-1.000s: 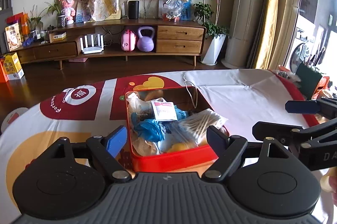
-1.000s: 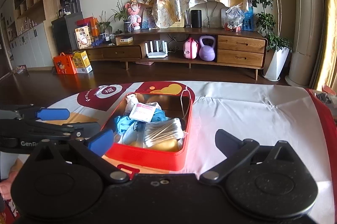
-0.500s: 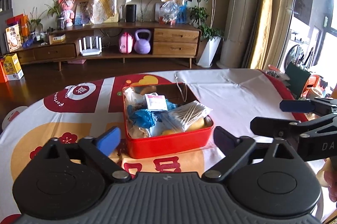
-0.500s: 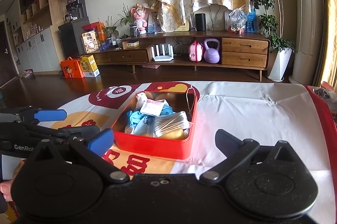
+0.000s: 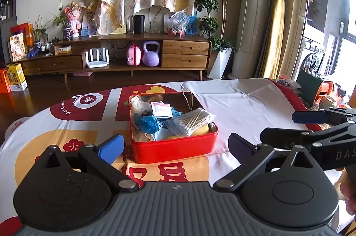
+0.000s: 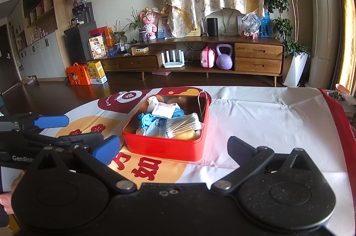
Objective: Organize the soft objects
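A red tin [image 5: 155,152] stands open on the patterned tablecloth [image 5: 244,111]. It holds a clear bag of cotton swabs [image 5: 191,120], a crumpled blue cloth [image 5: 146,123], a white sachet [image 5: 161,109] and something yellow [image 5: 201,130]. My left gripper [image 5: 175,147] hangs just short of the tin's near wall, wide open with nothing between its fingers. From the right wrist view the tin [image 6: 164,148] lies slightly left of centre, and my right gripper [image 6: 173,149] is open and empty in front of it. Each gripper shows at the edge of the other's view: right gripper [image 5: 296,127], left gripper [image 6: 66,130].
Beyond the table's far edge a wooden floor runs to a long low cabinet [image 5: 184,51] with a purple kettlebell [image 5: 150,53]. A potted tree [image 5: 220,62] and curtains stand at the right. White cloth [image 6: 267,116] lies bare to the right of the tin.
Both grippers have drawn back from the tin, which now sits farther ahead of the fingertips. The left jaws have spread wider. The tin and its contents have stayed put.
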Tool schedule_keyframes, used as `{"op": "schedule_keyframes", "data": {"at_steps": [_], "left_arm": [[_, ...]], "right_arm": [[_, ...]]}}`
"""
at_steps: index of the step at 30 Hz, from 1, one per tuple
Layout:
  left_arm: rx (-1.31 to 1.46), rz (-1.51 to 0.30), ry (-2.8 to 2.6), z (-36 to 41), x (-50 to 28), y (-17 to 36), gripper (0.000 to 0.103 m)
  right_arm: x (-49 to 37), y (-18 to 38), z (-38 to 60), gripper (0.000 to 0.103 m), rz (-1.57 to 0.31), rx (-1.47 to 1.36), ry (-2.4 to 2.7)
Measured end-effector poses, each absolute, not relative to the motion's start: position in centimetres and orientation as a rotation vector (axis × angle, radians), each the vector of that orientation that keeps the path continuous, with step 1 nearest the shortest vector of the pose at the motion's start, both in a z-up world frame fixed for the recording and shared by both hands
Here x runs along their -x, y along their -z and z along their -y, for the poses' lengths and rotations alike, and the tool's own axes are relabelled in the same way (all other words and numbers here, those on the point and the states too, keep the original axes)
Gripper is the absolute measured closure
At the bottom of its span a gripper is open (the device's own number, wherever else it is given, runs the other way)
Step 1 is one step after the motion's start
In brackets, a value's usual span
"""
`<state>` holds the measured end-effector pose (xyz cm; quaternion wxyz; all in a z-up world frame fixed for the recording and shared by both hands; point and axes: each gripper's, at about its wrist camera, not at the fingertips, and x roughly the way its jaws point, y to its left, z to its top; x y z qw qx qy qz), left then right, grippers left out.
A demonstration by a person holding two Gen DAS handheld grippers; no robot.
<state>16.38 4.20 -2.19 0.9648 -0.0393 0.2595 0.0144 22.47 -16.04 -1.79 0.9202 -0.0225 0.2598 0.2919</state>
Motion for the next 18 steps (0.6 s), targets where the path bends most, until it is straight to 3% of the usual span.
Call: {"op": "schedule_keyframes", "data": {"at_steps": [18], "left_arm": [[0.1, -0.518, -0.029, -4.3, -14.9, 2.1, 0.002]], "right_arm": [[-21.9, 2.3, 16.5, 0.0, -0.546, 0.052, -0.596]]}}
